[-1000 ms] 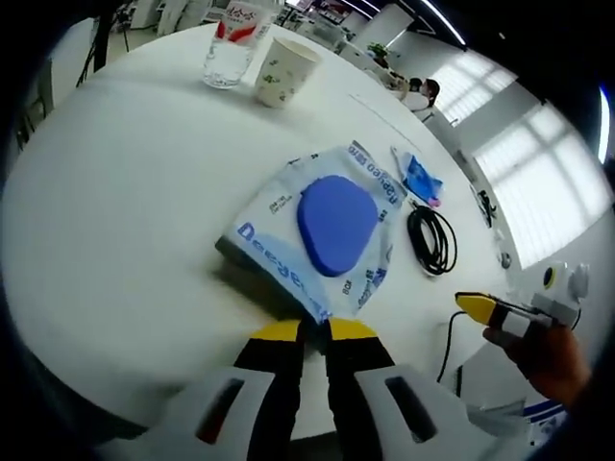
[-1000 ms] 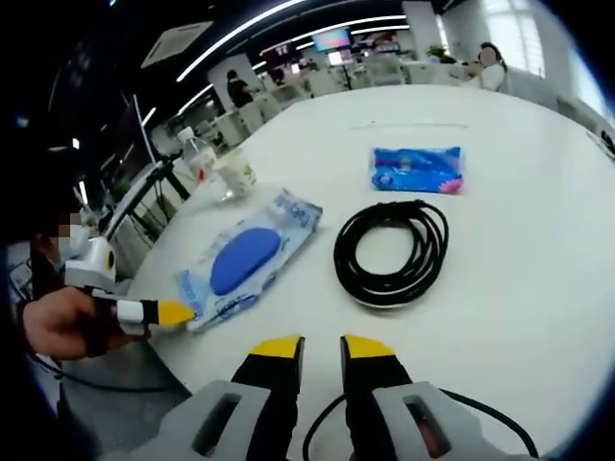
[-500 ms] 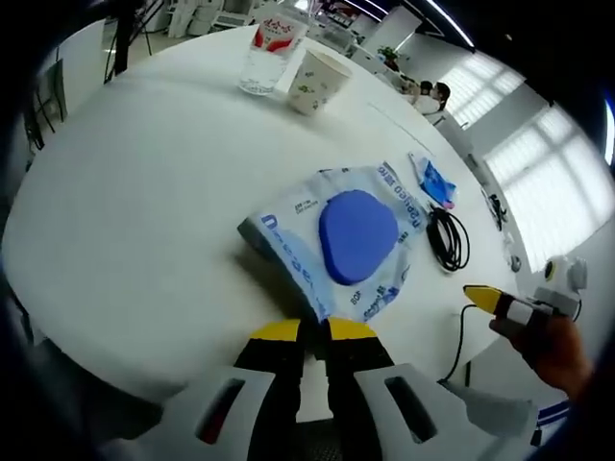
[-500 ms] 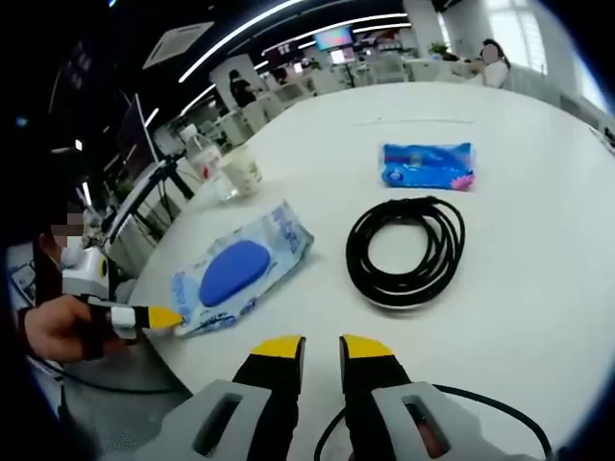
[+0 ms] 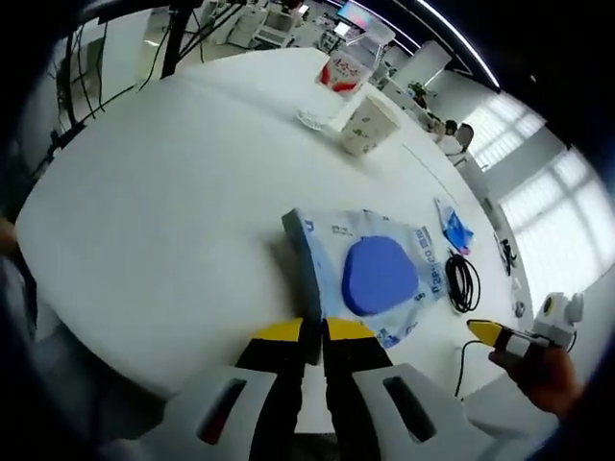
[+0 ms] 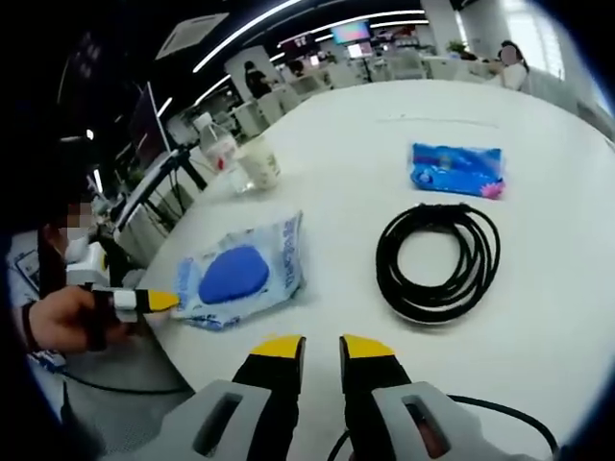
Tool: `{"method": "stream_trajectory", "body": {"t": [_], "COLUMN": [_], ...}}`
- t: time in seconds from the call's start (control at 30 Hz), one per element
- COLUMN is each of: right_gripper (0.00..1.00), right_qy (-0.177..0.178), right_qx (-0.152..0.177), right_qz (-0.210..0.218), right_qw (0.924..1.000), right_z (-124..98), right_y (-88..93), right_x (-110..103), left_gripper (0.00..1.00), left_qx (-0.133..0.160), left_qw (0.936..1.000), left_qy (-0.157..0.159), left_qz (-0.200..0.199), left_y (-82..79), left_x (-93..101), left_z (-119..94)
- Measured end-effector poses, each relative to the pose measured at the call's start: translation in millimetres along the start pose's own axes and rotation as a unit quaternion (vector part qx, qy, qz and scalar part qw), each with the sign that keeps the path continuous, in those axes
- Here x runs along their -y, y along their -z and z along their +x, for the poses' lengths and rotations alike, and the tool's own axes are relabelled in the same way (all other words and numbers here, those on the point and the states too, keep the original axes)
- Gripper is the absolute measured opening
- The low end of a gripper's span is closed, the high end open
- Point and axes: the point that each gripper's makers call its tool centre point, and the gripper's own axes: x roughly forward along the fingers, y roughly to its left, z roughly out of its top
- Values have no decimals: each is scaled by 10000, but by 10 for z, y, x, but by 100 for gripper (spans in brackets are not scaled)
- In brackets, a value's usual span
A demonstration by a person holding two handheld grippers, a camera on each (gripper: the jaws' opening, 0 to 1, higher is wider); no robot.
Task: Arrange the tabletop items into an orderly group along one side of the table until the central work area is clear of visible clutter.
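A wet-wipes pack [image 5: 370, 274] with a blue oval lid lies near the white table's front edge [image 5: 173, 192]. My left gripper [image 5: 314, 332] is shut on the pack's near corner. From the right gripper view the same pack [image 6: 240, 274] lies at left, with the left gripper [image 6: 159, 301] pinching its edge. A coiled black cable [image 6: 437, 259] and a blue packet [image 6: 456, 168] lie further in. My right gripper [image 6: 322, 348] hovers over the near table edge, jaws close together with nothing between them. It also appears at the lower right of the left gripper view [image 5: 488, 331].
A paper cup [image 5: 368, 125] and a red-labelled water bottle [image 5: 341, 72] stand together at the far side. A thin black cord [image 6: 480, 413] runs under the right gripper. A person's hand [image 6: 62, 322] holds the left gripper. Office desks and people fill the background.
The wipes pack has swung round on the table, held by its corner in the left gripper, which drew back toward the table edge. The right gripper has barely moved.
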Motion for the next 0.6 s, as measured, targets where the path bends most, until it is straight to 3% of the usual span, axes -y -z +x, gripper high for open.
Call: {"method": "stream_trajectory", "body": {"t": [0.27,0.6], "right_gripper": [14,18], "right_qy": [-165,-288], "right_qx": [-42,-238], "right_qz": [-88,-224], "right_qw": [9998,9990], "right_z": [117,254], "right_y": [-72,-91], "right_x": [-110,-229], "left_gripper": [4,11], "left_qx": [123,6], "left_qw": [9999,9976], "left_qy": [-9,-30], "left_qz": [-94,691], "left_y": [-55,-20], "left_x": [-30,11], "left_z": [-5,-53]}}
